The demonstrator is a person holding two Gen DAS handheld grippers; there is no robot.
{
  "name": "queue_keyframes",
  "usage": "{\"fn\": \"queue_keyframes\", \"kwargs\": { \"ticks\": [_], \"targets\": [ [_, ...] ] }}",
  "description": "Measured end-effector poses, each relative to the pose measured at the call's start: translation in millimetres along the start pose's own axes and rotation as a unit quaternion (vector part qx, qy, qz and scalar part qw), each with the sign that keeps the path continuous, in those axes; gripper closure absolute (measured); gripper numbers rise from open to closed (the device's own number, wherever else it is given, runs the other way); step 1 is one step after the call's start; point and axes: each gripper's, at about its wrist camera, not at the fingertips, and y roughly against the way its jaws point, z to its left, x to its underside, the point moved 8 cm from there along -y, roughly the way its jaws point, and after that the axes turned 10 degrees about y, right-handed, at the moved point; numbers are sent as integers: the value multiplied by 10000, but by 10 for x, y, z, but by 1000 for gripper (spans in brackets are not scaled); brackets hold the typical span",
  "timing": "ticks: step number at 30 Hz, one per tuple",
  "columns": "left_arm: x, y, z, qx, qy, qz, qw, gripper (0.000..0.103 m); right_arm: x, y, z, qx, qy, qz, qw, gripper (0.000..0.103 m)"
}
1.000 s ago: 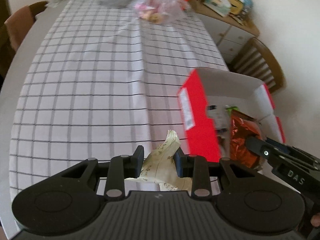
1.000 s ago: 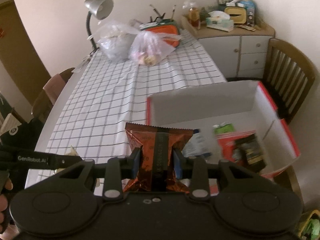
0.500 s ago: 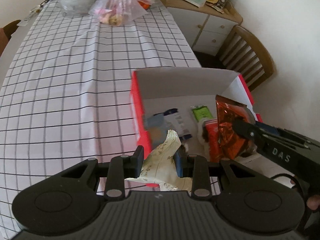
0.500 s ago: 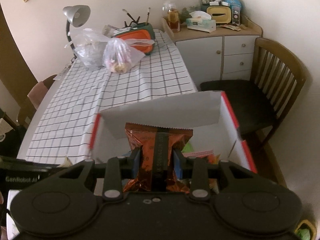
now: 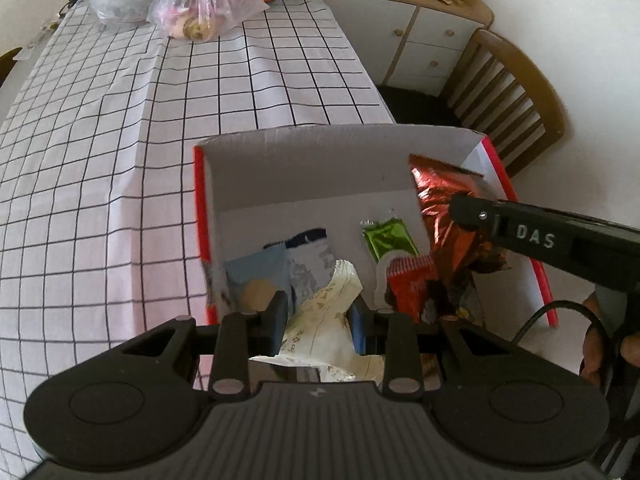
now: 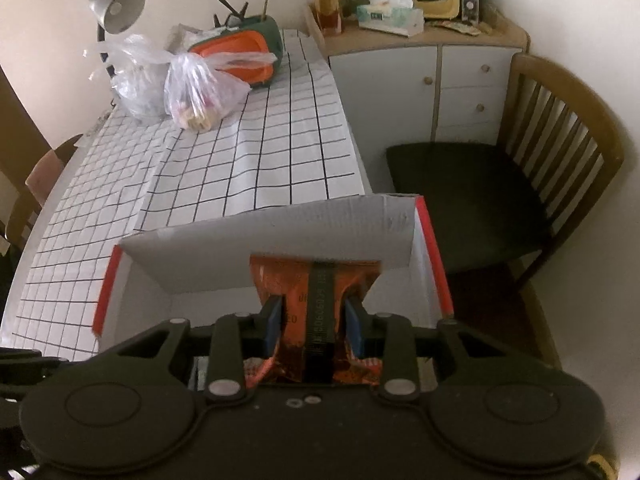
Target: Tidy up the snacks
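A long table [image 5: 120, 128] is seen, covered by a white cloth ruled in a thin black grid, creased along its length. Cream walls close the room; a white cabinet [image 6: 432, 88] with round knobs and a cluttered wooden top stands beyond the table's far corner, and a slatted wooden chair [image 6: 560, 152] with a dark seat is placed beside it. At the table's far end, two crinkled clear plastic bags [image 6: 196, 88], an orange and green case [image 6: 244, 52] and a grey desk lamp [image 6: 116, 4] are gathered.

At the table's near corner an open cardboard box [image 5: 304, 168] is set, red outside and plain grey-white inside, its flaps raised. Flat packets lie on its floor: a pale blue one, a green foil one and a red one, partly overlapping.

A shiny, crumpled copper-orange foil bag [image 6: 316, 300] with a dark centre band is clamped in the right gripper [image 6: 314, 326], and is held inside the box just below the rim of the far flap. A soft cream wrapper [image 5: 324, 312] with a small printed pattern is pinched in the left gripper [image 5: 318, 326], above the box's near left part. Blue pads are pressed against both packages. Part of a hand [image 5: 596, 344] is visible at the edge of the left view.
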Motion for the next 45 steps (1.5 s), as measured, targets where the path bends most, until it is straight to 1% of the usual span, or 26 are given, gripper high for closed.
{"fn": "queue_keyframes", "kwargs": {
  "ticks": [3, 5, 7, 10, 13, 16, 19, 24, 25, 26, 27, 28, 29, 31, 34, 37, 40, 42, 44, 45],
  "targets": [
    [-56, -141, -22, -76, -5, 82, 9999, 72, -14, -112, 2, -40, 85, 98, 9999, 73],
    [-73, -246, -15, -164, -12, 206, 9997, 72, -8, -175, 7, -82, 161, 182, 9997, 73],
    [-79, -350, 15, -291, 10, 305, 9991, 72, 6, -210, 2, -102, 220, 234, 9994, 72],
    [-79, -466, 73, -379, 74, 445, 9983, 72, 40, -237, -3, -205, 205, 281, 9992, 70],
    [-51, -543, 117, -476, 107, 519, 9975, 72, 66, -230, -7, -291, 210, 296, 9989, 67],
    [-43, -554, 88, -481, 77, 478, 9977, 72, 97, -199, 5, -398, 212, 276, 9986, 64],
    [-19, -570, 63, -510, 56, 430, 9978, 72, 133, -151, 27, -474, 270, 237, 9982, 57],
    [32, -521, 87, -530, 89, 357, 9979, 70, 199, -70, 35, -551, 311, 181, 9978, 51],
    [44, -504, 89, -504, 100, 342, 9981, 67, 215, -49, 38, -563, 324, 169, 9977, 50],
    [52, -471, 89, -480, 118, 296, 9983, 60, 230, -27, 43, -577, 346, 151, 9976, 48],
    [58, -442, 92, -475, 131, 235, 9985, 56, 243, -4, 45, -576, 362, 134, 9976, 47],
    [59, -413, 96, -470, 143, 178, 9986, 49, 256, 22, 47, -571, 369, 115, 9976, 45],
    [58, -387, 102, -447, 159, 135, 9988, 46, 265, 47, 50, -582, 373, 91, 9976, 44],
    [66, -318, 111, -426, 183, 37, 9989, 46, 282, 101, 61, -611, 364, 45, 9975, 40],
    [84, -222, 106, -394, 177, -87, 9990, 46, 308, 212, 98, -651, 389, -45, 9971, 38],
    [110, -101, 89, -376, 129, -254, 9989, 42, 321, 333, 150, -690, 431, -155, 9966, 33],
    [113, 13, 81, -358, 72, -428, 9984, 42, 334, 464, 183, -729, 374, -277, 9963, 31],
    [118, 91, 84, -326, 31, -514, 9981, 42, 333, 547, 205, -713, 372, -368, 9961, 26],
    [131, 176, 80, -274, 1, -602, 9978, 41, 337, 648, 240, -717, 397, -492, 9954, 19],
    [140, 220, 81, -259, -13, -647, 9976, 40, 340, 688, 259, -699, 409, -538, 9953, 18]
  ]
}}
